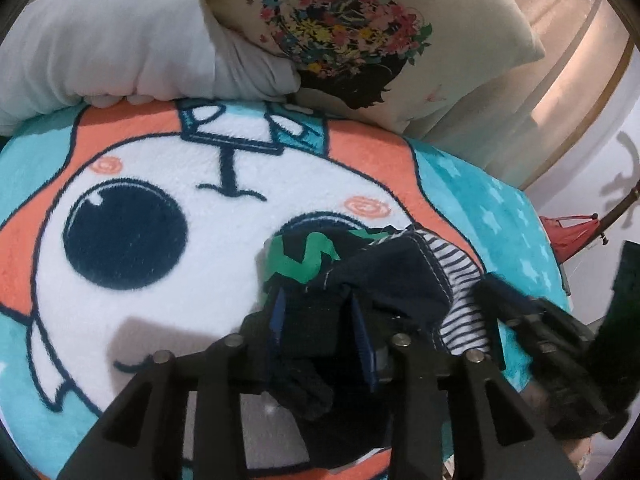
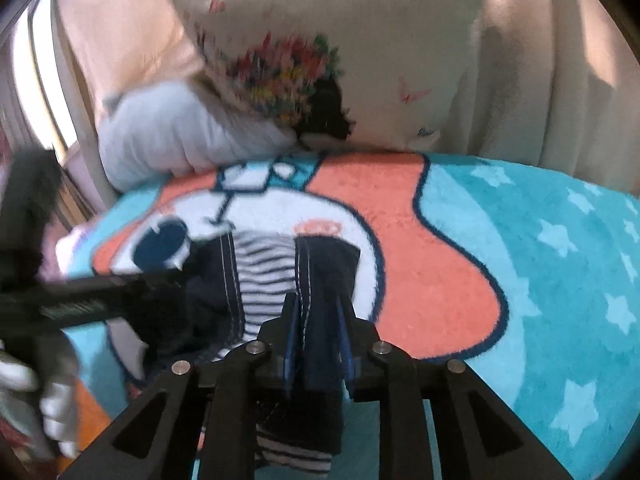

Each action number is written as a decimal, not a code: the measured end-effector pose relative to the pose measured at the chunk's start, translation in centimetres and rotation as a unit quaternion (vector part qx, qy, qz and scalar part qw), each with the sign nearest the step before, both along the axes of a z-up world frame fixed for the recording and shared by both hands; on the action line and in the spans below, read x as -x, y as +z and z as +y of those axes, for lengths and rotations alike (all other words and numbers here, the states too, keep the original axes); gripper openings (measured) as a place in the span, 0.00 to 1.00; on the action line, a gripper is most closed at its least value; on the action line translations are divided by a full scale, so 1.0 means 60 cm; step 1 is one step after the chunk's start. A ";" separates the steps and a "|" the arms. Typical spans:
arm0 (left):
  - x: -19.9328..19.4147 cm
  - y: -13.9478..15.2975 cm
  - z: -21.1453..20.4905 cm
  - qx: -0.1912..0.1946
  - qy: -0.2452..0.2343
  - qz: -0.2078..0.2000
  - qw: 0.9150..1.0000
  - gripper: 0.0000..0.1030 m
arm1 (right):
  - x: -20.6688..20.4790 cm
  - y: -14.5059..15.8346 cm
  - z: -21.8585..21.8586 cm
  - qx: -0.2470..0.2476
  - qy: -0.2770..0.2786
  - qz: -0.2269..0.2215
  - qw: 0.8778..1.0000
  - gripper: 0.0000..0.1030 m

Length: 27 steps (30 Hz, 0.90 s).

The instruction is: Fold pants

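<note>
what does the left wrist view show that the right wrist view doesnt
Only the left wrist view shows the green zigzag print on the pants, the red object past the bed's right edge, and both big dark cartoon eyes.

Only the right wrist view shows the person's gloved hand and the wide star-patterned stretch of the blanket.

Both show the pants, dark with a striped lining, clamped in the left gripper and the right gripper, plus the floral pillow and white pillow.
</note>
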State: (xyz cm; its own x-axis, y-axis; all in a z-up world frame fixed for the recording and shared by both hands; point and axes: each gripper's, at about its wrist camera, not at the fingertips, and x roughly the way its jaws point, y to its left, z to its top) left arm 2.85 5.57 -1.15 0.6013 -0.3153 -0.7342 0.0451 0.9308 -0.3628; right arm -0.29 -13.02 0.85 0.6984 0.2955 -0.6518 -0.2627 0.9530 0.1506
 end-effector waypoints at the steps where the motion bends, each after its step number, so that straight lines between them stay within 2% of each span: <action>1: 0.000 0.000 0.002 0.002 0.000 -0.001 1.000 0.34 | 0.006 0.009 -0.003 -0.010 -0.001 -0.009 1.000 0.20; 3: 0.000 -0.003 0.004 0.004 0.000 -0.001 1.000 0.37 | 0.025 0.033 -0.006 -0.025 0.001 -0.037 0.999 0.19; 5: 0.001 -0.007 0.006 0.006 0.005 0.001 1.000 0.42 | 0.036 0.043 -0.002 -0.046 0.016 -0.044 0.998 0.20; 7: 0.008 -0.005 0.013 0.023 0.006 -0.003 1.000 0.42 | 0.032 0.034 0.008 -0.051 0.029 -0.027 0.998 0.20; 9: 0.025 0.007 0.027 0.051 0.002 -0.025 0.998 0.42 | 0.016 0.008 0.021 -0.020 0.025 0.000 1.000 0.19; 10: 0.032 0.013 0.033 0.063 0.000 -0.036 0.997 0.43 | 0.011 -0.001 0.020 -0.020 0.023 0.010 0.999 0.19; 11: 0.041 0.017 0.043 0.078 0.001 -0.046 0.996 0.48 | 0.007 -0.004 0.009 -0.044 0.025 0.017 0.999 0.21; 12: 0.045 0.019 0.051 0.091 0.004 -0.053 0.994 0.52 | 0.004 -0.002 -0.005 -0.074 0.026 0.022 0.997 0.25; 13: 0.048 0.018 0.061 0.109 0.008 -0.059 0.992 0.61 | 0.001 -0.001 -0.020 -0.101 0.027 0.026 0.994 0.46; 14: 0.047 0.014 0.070 0.126 0.010 -0.061 0.990 0.65 | -0.003 0.000 -0.032 -0.118 0.025 0.028 0.992 0.74; 15: 0.043 0.006 0.079 0.143 0.008 -0.055 0.988 0.65 | -0.007 -0.001 -0.039 -0.123 0.024 0.028 0.992 0.80; 16: 0.038 -0.007 0.086 0.163 0.007 -0.044 0.986 0.65 | -0.013 -0.006 -0.044 -0.126 0.027 0.030 0.991 0.81; 18: 0.026 -0.032 0.089 0.201 -0.010 -0.024 0.979 0.66 | -0.037 -0.028 -0.047 -0.128 0.029 0.064 0.989 0.81; 20: 0.017 -0.048 0.082 0.215 -0.026 -0.006 0.976 0.68 | -0.059 -0.057 -0.048 -0.153 0.033 0.103 0.982 0.81; 22: 0.006 -0.064 0.062 0.225 -0.058 0.006 0.973 0.71 | -0.072 -0.074 -0.045 -0.181 0.046 0.114 0.976 0.80; 23: 0.004 -0.067 0.056 0.217 -0.060 0.008 0.974 0.71 | -0.076 -0.077 -0.041 -0.188 0.052 0.111 0.974 0.75; 24: 0.001 -0.066 0.049 0.208 -0.060 0.004 0.976 0.71 | -0.079 -0.078 -0.037 -0.193 0.058 0.108 0.974 0.65; 25: 0.000 -0.066 0.046 0.208 -0.062 0.004 0.976 0.71 | -0.082 -0.080 -0.032 -0.205 0.069 0.115 0.969 0.48; 26: -0.004 -0.065 0.044 0.216 -0.063 0.004 0.974 0.67 | -0.086 -0.083 -0.028 -0.227 0.081 0.128 0.962 0.39; 27: -0.006 -0.065 0.044 0.221 -0.062 0.004 0.973 0.66 | -0.088 -0.081 -0.026 -0.236 0.083 0.131 0.959 0.37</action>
State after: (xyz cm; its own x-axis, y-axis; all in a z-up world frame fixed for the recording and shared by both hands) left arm 3.20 8.22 -5.02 0.5342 -0.6712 -0.5140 0.1423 0.6707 -0.7279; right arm 4.98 -14.59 -4.00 0.4461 0.6944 -0.5646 -0.2994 0.7103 0.6370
